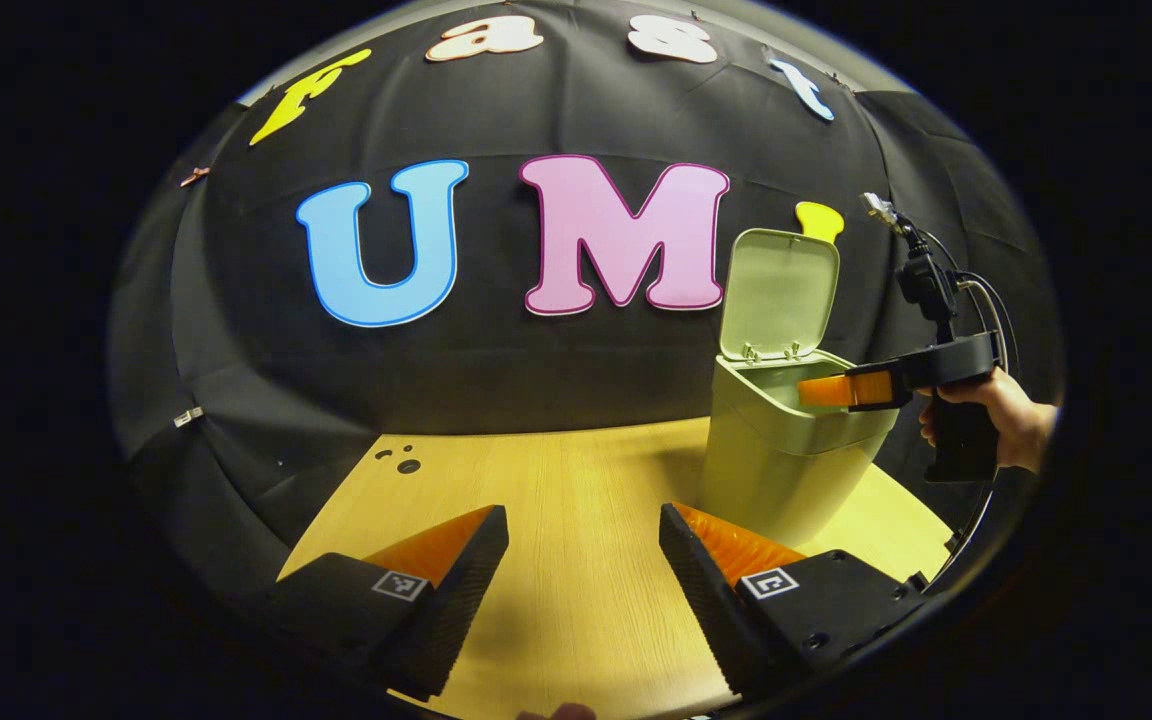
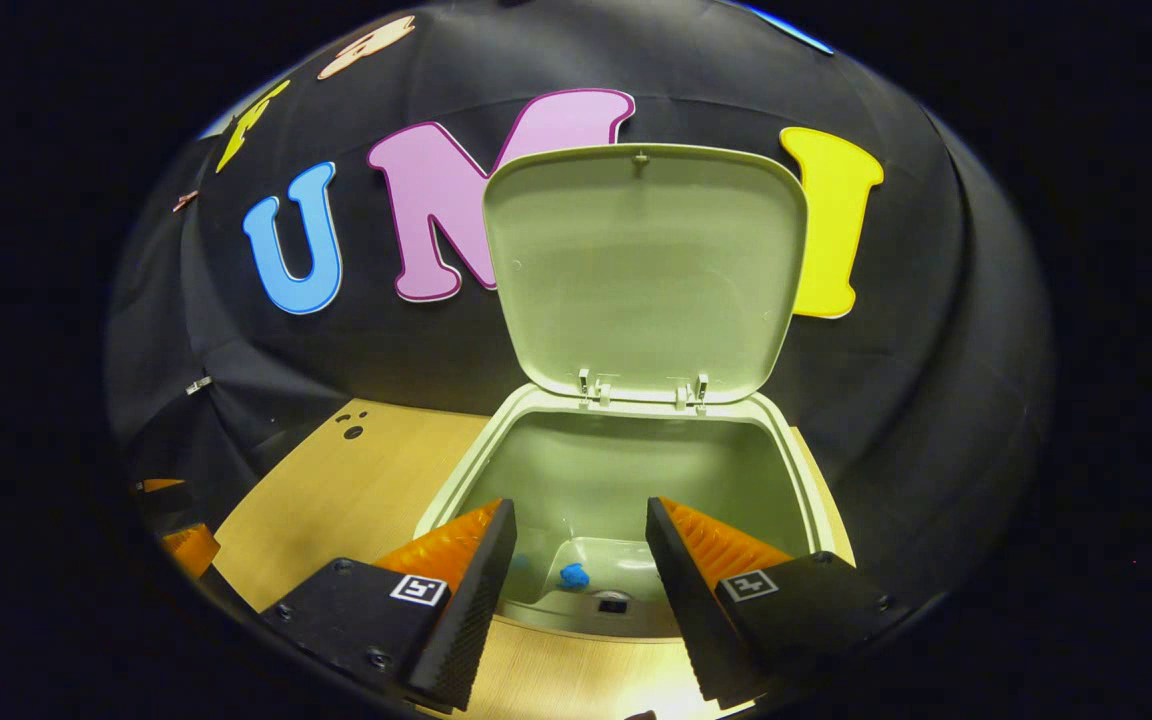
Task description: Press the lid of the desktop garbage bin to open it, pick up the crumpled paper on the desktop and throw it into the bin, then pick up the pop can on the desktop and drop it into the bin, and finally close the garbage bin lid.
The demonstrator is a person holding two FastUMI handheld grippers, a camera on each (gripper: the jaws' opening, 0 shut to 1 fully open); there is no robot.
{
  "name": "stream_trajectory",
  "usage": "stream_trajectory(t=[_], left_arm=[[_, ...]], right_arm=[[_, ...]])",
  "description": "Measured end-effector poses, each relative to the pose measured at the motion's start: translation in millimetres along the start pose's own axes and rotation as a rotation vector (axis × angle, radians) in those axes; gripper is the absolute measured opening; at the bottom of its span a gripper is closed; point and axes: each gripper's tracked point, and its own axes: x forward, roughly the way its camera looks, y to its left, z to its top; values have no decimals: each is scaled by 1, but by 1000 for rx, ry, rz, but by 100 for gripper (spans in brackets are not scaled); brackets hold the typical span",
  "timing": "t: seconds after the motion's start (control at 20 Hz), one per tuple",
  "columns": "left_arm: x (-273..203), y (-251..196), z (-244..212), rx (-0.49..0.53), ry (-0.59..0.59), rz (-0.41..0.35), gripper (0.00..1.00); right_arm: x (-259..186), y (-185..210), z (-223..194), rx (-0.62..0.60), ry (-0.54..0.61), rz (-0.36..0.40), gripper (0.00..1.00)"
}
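Note:
The pale green bin (image 1: pixel 786 460) stands on the wooden table's right part, its lid (image 1: pixel 779 295) swung up and upright. In the left gripper view, a hand (image 1: pixel 1011 420) holds my right gripper (image 1: pixel 821 390) over the bin's open mouth. In the right gripper view that gripper (image 2: pixel 581 505) is open with nothing between its fingers, looking down into the bin (image 2: pixel 456 480) under the raised lid (image 2: pixel 646 270). At the bin's bottom lie a small blue thing (image 2: pixel 573 575) and a greyish round piece (image 2: pixel 613 602), too small to identify. My left gripper (image 1: pixel 584 515) hangs open and empty over the table, left of the bin.
The wooden table (image 1: pixel 556 480) runs back to the black cloth wall, with a few dark round marks (image 1: pixel 401 462) near its far left corner. A cable (image 1: pixel 986 300) loops from the right gripper's handle. Part of the left gripper (image 2: pixel 181 545) shows at the far left of the right gripper view.

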Motion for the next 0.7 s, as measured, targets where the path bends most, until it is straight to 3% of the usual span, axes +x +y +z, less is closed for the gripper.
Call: stream_trajectory(t=[0.35,0.7], left_arm=[[-3,-7,5,11,-18,-16,98],[-9,-15,5,7,-29,-40,98]], right_arm=[[-36,-1,30,-7,-85,-3,83],[-80,4,108,-62,-242,-11,83]])
